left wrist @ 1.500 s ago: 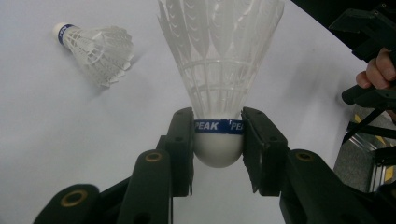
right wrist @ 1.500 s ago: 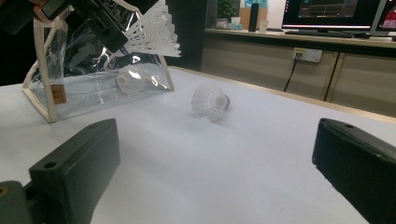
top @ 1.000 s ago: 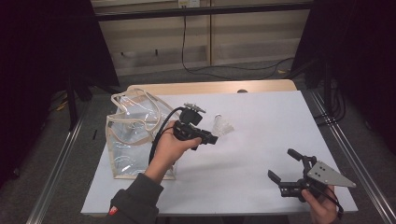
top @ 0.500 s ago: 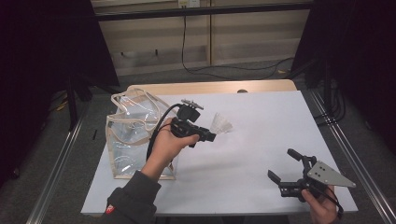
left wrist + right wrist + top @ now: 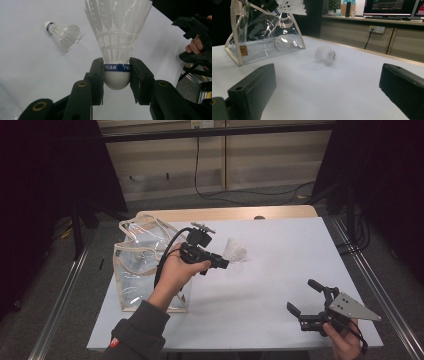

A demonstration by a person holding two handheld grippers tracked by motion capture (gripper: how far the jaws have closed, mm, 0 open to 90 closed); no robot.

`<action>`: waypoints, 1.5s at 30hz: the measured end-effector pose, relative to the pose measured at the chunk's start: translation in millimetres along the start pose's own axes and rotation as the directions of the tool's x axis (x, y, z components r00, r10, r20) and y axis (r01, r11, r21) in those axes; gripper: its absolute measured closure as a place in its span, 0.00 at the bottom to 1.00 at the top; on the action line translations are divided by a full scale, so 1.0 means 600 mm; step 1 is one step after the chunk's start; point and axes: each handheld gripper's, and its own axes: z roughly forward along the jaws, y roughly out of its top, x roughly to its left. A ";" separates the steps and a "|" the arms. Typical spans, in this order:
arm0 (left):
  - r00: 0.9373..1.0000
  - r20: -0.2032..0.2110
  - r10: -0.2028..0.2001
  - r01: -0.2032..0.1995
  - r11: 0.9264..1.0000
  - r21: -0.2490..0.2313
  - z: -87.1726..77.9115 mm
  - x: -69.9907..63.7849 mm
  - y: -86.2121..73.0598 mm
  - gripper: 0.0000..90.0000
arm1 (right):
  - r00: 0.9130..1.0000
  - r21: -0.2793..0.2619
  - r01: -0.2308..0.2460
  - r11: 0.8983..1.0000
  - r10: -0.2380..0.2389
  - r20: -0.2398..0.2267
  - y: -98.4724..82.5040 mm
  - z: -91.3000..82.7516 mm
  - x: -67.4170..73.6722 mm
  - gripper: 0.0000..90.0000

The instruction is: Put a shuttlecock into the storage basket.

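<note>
while left gripper (image 5: 116, 82) clamps shuttlecock (image 5: 117, 37), right gripper (image 5: 309, 301) gapes

The high view looks forward and down over the whole white counter (image 5: 260, 290). The left gripper view sits close behind its jaws, facing across the counter toward the right hand-held gripper (image 5: 197, 37). The right gripper view looks low and level (near the surface); both share the lying shuttlecock (image 5: 63, 33).

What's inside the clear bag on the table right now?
One shuttlecock lies inside the bag, seen through its clear wall. Glare on the plastic hides part of the inside, so more could be there.
</note>
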 end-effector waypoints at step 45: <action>0.997 -0.025 -0.067 0.066 0.997 -0.044 -0.060 0.021 0.027 0.73 | 1.000 0.002 -0.002 1.000 0.002 0.001 0.001 -0.001 0.001 0.01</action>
